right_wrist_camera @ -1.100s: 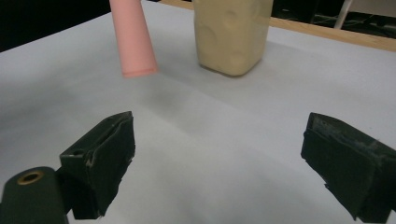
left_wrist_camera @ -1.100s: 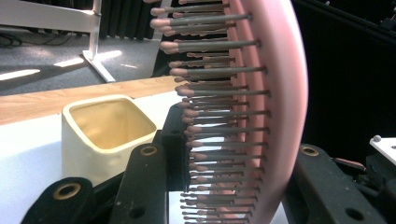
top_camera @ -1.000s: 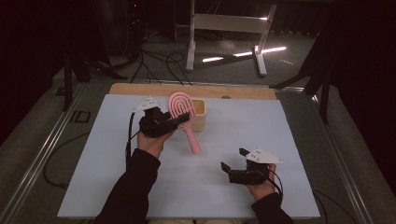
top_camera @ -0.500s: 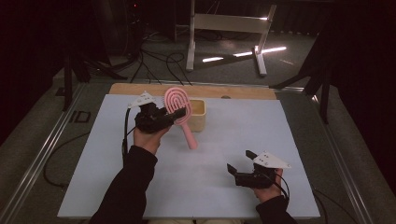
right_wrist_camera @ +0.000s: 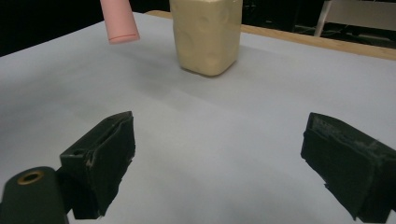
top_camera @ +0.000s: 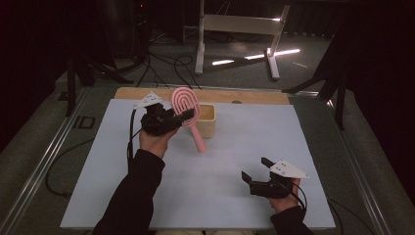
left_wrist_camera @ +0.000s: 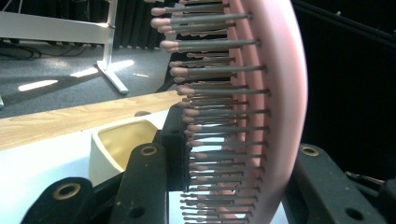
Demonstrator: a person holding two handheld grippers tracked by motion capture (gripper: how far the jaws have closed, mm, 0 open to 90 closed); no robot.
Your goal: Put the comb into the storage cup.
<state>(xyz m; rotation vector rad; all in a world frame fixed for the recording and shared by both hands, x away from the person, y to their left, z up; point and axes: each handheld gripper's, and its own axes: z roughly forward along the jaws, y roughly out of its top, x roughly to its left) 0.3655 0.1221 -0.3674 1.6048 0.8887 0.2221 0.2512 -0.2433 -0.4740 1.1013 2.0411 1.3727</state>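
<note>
Left tongs (top_camera: pixel 182 116) clamped on pink hairbrush (top_camera: pixel 188 115), jaws pressing either side of the brush head; seen close in left gripper view, bristle side (left_wrist_camera: pixel 219 116) facing one jaw, smooth pink back against the other; brush held off the worktop (top_camera: pixel 235 196), head uppermost, handle slanting down toward the middle of the sheet, handle end hanging free above the surface; handle tip (right_wrist_camera: pixel 119 21) visible at top of right gripper view, clear of the sheet; left hand (top_camera: pixel 155 139) under the tongs, dark sleeve running back to the near edge.

Right tongs (top_camera: pixel 254 172) spread wide, nothing between the jaws; both black jaws apart over bare pale surface in right gripper view; held low near the near right corner of the worktop, well apart from the brush; grey three-cornered plate (top_camera: pixel 288 170) on top.

Cream container (top_camera: pixel 208 120) standing upright near the far edge, about mid-width, just beside and behind the brush handle; open top, hollow inside visible in left gripper view (left_wrist_camera: pixel 116 140); touching or not, cannot tell.

Wooden strip (top_camera: pixel 254 96) along the far edge; floor beyond with cables and a white stand (top_camera: pixel 235 24).
</note>
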